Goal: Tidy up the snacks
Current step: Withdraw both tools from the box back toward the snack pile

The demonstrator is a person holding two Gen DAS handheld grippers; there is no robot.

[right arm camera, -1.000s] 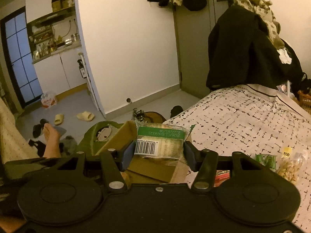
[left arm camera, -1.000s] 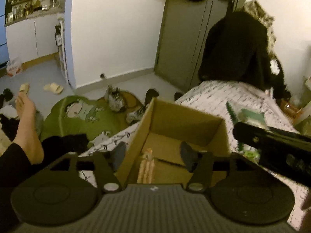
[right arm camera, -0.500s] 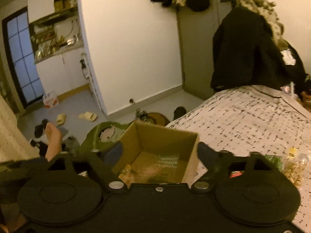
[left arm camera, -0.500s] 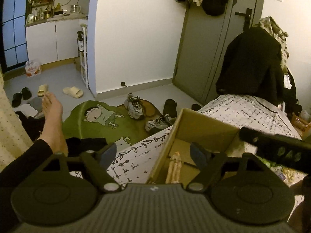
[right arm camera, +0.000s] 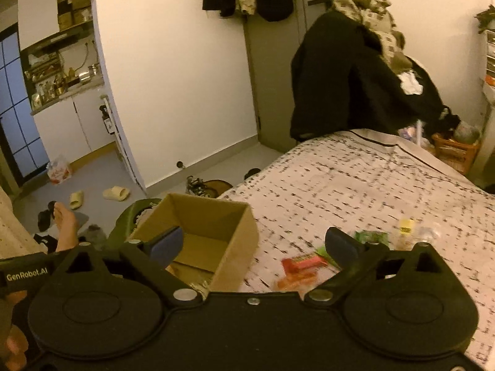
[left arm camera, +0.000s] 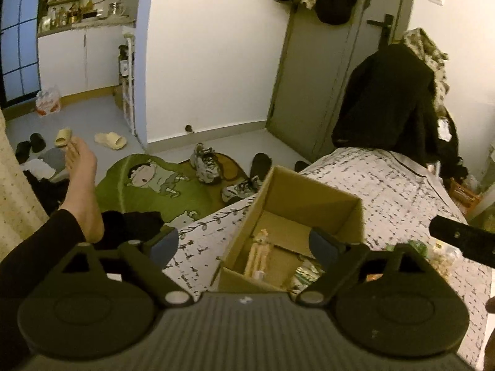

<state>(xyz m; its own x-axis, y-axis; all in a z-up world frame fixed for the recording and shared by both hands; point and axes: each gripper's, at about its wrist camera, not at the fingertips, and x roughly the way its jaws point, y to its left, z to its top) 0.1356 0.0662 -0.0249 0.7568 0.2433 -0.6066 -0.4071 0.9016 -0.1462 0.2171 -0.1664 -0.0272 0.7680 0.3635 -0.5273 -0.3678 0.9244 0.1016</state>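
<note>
On the bed: patterned bedspread (right arm camera: 355, 179) carries an open cardboard box (left arm camera: 297, 198) at its near left edge.
Box contents: pale wrapped snack (left arm camera: 260, 255) and green-labelled packet (left arm camera: 304, 273) on the bottom.
Loose snacks: red bars (right arm camera: 301, 262), green packet (right arm camera: 371, 236), clear bag (right arm camera: 405, 232), right of the box.
Left gripper (left arm camera: 244, 244): released, jaws just opened, nothing between.
Right gripper (right arm camera: 253, 244): released, just opened wide, empty.

Your left tongs (left arm camera: 244, 244) and right tongs (right arm camera: 260, 242) are black, with bluish pads, round discs, silver screws; your sleeve (left arm camera: 34, 247) is black.
</note>
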